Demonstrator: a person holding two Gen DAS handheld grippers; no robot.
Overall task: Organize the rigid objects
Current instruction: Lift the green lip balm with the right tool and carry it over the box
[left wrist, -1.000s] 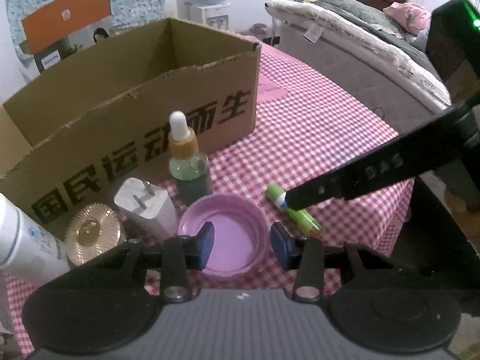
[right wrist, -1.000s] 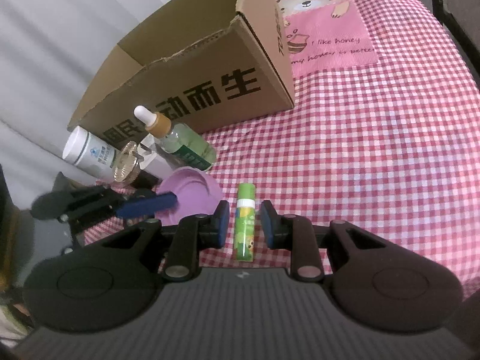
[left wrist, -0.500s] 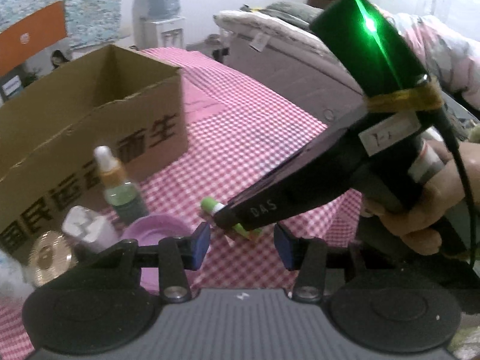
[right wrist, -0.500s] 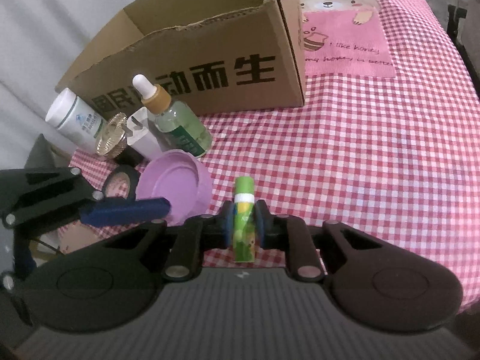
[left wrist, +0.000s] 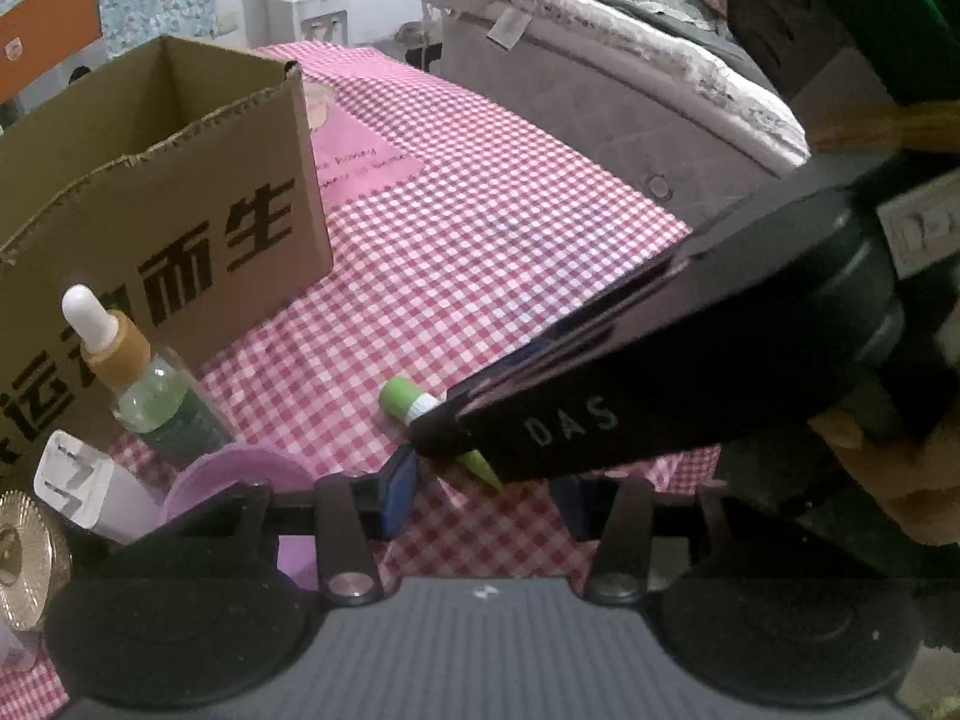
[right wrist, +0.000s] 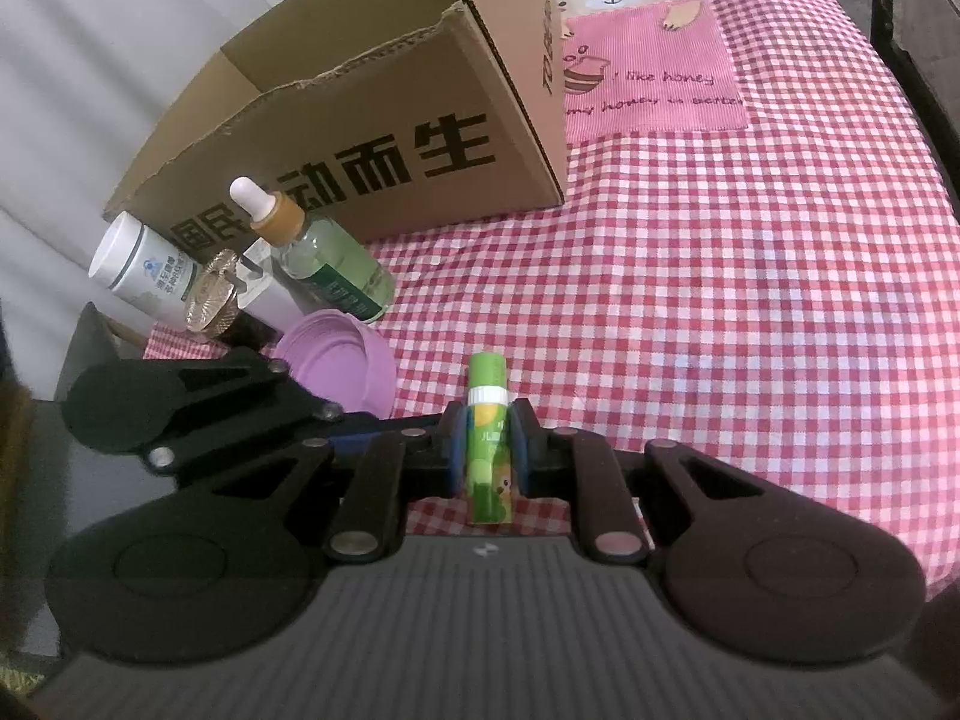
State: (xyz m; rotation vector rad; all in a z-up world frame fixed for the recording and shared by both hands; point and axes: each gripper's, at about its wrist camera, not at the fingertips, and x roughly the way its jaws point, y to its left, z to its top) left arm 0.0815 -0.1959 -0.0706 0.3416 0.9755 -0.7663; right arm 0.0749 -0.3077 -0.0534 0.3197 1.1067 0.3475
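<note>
Pinching the green lip balm tube (right wrist: 487, 450) at its middle, just below the white ring, my right gripper (right wrist: 487, 450) is clamped tight on it near the table's front edge, with the cardboard box (right wrist: 384, 138) beyond. It looks light, stiff and slick, so a mid-body hold should stop it swivelling. My left gripper (left wrist: 480, 495) hangs partly open and empty beside the purple lid (left wrist: 240, 471).

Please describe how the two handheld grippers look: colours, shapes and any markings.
The right gripper is black with blue pads, silver pivot screws and a grey ribbed body. The left gripper has the same build. Seen from the side, the right one bears pale letters "DAS", a white label and a green light.
</note>
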